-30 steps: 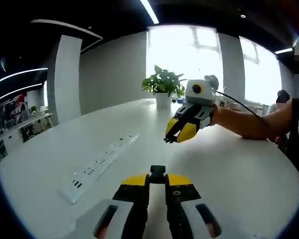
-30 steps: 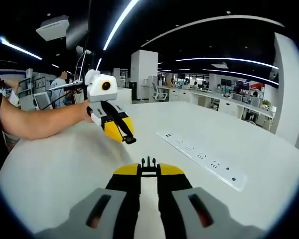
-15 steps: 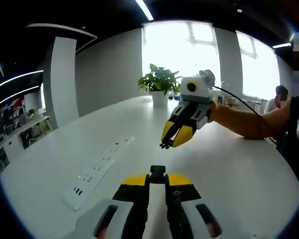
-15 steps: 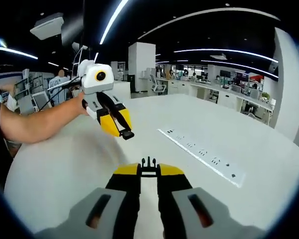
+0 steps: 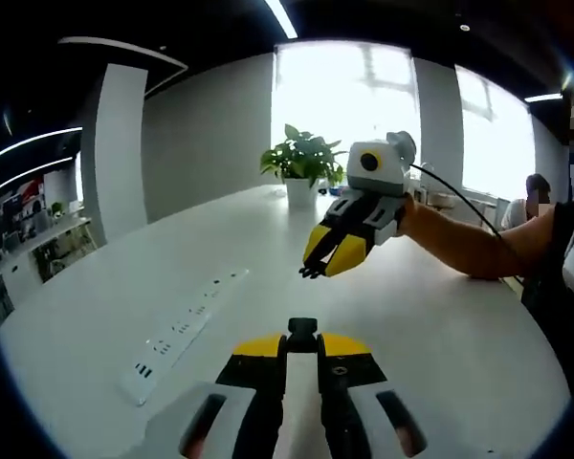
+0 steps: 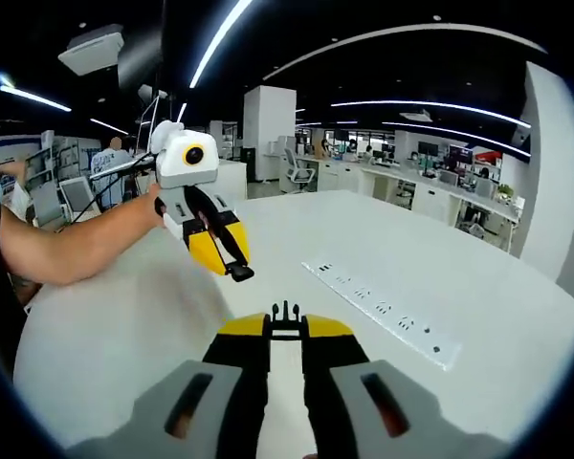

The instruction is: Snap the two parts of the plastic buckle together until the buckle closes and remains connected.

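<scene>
Black plastic, socket half [image 5: 302,331]: pinched at the tips of your left gripper [image 5: 302,346], jaws pressed together on it.
Black plastic, pronged half [image 6: 285,314]: pinched the same way in your right gripper [image 6: 285,330], prongs pointing away from you.
Gap between halves: both are held above the white table [image 5: 440,316], tips aimed toward each other, near but well short of touching.
Power strip [image 5: 177,327]: lies flat on the table, off to one side.
Potted plant [image 5: 303,164]: far end, by the window.
Progress: both halves are picked up; aligning, pushing together and checking the latch remain for you.
</scene>
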